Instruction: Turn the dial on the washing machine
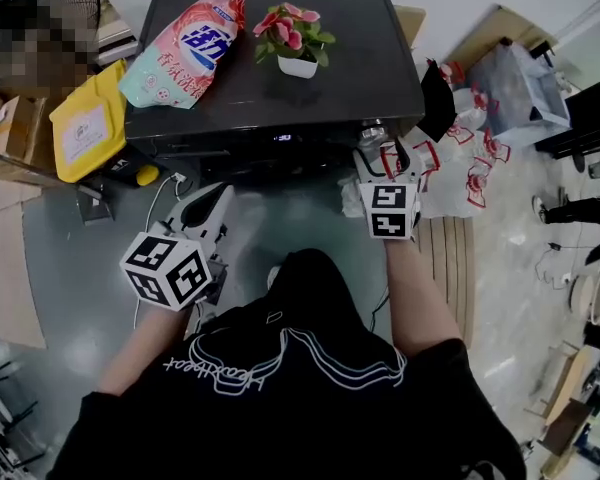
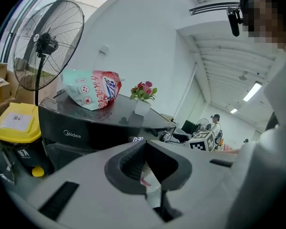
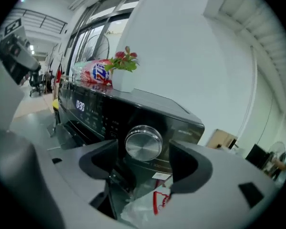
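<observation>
The word "Midea" (image 2: 71, 135) is printed in pale letters on the dark front of the washing machine (image 1: 370, 58). A small lit display (image 3: 79, 106) on the front panel can be read as "0:30". A pink and green soap pouch (image 1: 185, 53) is laid flat on the machine's top, at the upper left of the head view. Big blue letters are printed on it, but they cannot be read. A white label is stuck on a yellow bin (image 1: 85, 123) at the left, and its print is too small to read.

The machine is stood on a grey-green floor (image 1: 50, 258). A tall fan (image 2: 47, 44) is seen behind the bin. White bags with red print (image 1: 470, 163) are heaped at the right of the machine.

A white pot (image 1: 298, 67) is set on the machine's top just beside the pouch, and pink flowers with green leaves are held in it.

The round silver dial (image 3: 143, 143) is found at the right end of the front panel. The jaws of the right gripper (image 3: 143, 149) are spread wide, one on each side of the dial, and a small gap is seen on both sides. The jaws of the left gripper (image 2: 144, 146) are pressed together with nothing between them. It is held at the lower left of the head view, away from the dial.
</observation>
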### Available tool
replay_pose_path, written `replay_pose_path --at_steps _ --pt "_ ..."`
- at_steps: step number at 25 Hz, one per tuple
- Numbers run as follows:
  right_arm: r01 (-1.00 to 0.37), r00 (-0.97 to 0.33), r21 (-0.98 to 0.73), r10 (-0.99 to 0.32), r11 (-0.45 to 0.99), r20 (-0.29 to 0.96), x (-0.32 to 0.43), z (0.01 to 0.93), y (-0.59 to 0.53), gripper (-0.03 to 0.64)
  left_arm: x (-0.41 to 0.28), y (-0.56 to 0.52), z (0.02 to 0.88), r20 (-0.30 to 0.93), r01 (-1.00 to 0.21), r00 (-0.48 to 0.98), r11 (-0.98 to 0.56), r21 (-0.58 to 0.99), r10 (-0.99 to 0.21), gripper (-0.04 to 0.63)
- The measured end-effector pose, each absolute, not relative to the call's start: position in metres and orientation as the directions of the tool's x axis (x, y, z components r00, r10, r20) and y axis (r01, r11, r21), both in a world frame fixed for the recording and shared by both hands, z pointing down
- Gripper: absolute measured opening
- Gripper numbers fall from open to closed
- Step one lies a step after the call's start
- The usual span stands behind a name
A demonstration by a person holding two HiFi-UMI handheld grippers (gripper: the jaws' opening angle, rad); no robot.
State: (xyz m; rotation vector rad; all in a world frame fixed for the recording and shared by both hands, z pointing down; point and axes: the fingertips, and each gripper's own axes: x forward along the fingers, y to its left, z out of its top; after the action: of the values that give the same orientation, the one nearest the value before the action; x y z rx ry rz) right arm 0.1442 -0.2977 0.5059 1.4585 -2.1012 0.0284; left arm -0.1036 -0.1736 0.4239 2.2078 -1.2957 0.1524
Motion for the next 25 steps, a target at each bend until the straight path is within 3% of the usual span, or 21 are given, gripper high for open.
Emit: replay_pose_path --at_steps 9,25 --pt "-0.804 -0.179 0.444 -0.874 0.395 0.453 0.139 0.51 -0.307 0.284 -0.112 -0.182 0.422 0.367 -0.84 0.504 -0.345 0.419 -0.782 0.005" --pt "-0.833 -0.207 0.378 -0.861 0.404 0.464 0.139 0.51 -0.308 0.269 -0.109 -0.187 0.425 0.374 -0.835 0.514 -0.352 0.422 -0.772 0.005"
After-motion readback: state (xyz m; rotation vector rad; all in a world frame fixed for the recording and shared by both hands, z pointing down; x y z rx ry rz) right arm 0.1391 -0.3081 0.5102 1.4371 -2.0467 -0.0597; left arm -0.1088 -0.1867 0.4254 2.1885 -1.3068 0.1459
